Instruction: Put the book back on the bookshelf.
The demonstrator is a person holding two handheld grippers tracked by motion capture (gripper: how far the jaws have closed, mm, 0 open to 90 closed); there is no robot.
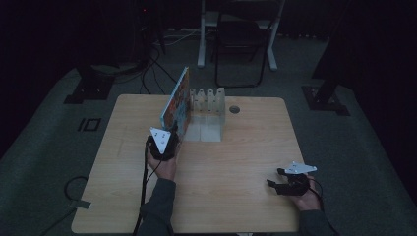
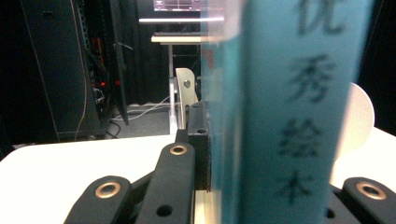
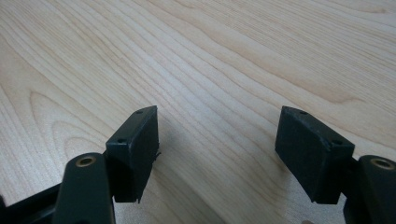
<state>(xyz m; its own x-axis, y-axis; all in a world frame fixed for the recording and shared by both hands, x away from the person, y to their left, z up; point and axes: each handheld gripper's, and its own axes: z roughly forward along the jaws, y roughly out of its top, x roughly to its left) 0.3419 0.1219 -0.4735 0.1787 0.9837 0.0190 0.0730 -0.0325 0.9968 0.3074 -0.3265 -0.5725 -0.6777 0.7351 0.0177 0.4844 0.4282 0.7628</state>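
Note:
A thin picture book [image 1: 176, 104] with a teal spine [image 2: 280, 116] stands on edge, tilted, just left of a white slotted rack [image 1: 208, 104] at the back middle of the wooden table [image 1: 236, 157]. My left gripper [image 1: 172, 132] is shut on the book's near edge; one black pad [image 2: 200, 140] presses its cover, while the other pad is hidden behind the spine. White rack dividers [image 2: 186, 88] rise behind the book. My right gripper [image 1: 273, 179] rests at the front right, pointing left, and stands open [image 3: 217, 149] over bare wood with nothing between its fingers.
A round cable hole [image 1: 234, 109] lies right of the rack. Behind the table stand a dark chair [image 1: 241, 44] and white desk legs [image 1: 201, 39]. Cables [image 1: 147, 69] and black stand bases [image 1: 91, 83] lie on the floor around it.

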